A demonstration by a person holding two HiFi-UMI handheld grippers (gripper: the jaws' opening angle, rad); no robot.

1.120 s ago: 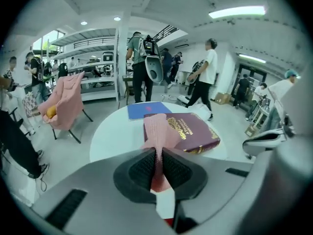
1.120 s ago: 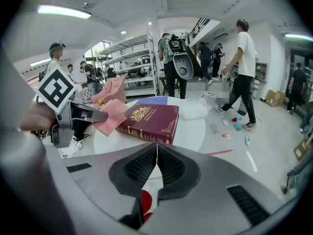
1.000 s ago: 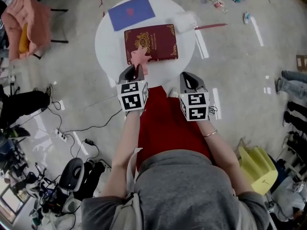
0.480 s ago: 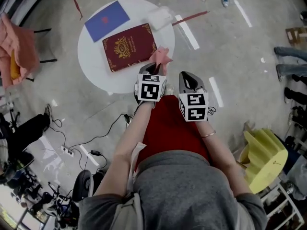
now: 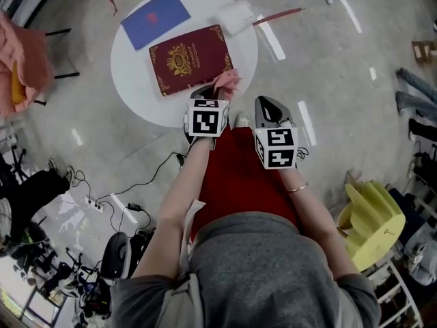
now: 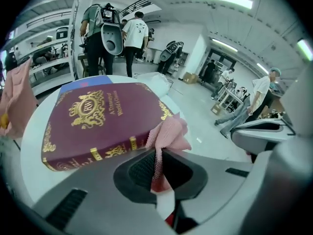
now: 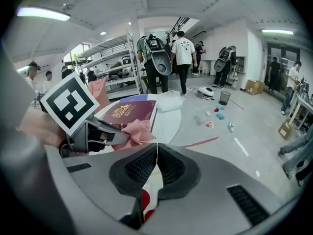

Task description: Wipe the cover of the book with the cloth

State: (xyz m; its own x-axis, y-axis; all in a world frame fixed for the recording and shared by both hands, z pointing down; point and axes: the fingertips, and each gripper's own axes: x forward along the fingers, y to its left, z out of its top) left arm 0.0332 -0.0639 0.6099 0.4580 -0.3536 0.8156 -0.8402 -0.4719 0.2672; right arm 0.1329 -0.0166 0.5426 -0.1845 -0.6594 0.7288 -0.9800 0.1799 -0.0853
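A maroon book [image 5: 190, 59] with gold print lies on the round white table [image 5: 136, 87]; its cover fills the left gripper view [image 6: 98, 119]. My left gripper [image 5: 210, 96] is shut on a pink cloth [image 5: 227, 83], which pokes out of the jaws [image 6: 168, 133] just off the book's near right corner. The right gripper view shows that cloth [image 7: 138, 129] and the book [image 7: 129, 112] to its left. My right gripper [image 5: 268, 106] hangs beside the table's edge, shut with nothing between its jaws.
A blue folder [image 5: 155, 18] lies behind the book, a white packet [image 5: 235, 16] at the table's far right. Several people stand in the background [image 6: 134, 33]. Cables and gear [image 5: 102, 203] lie on the floor at left, a yellow stool [image 5: 372, 217] at right.
The view has shifted; the left gripper with the cloth now sits nearer the book's corner than half a second ago. A second ago the cloth was on the book's near edge.
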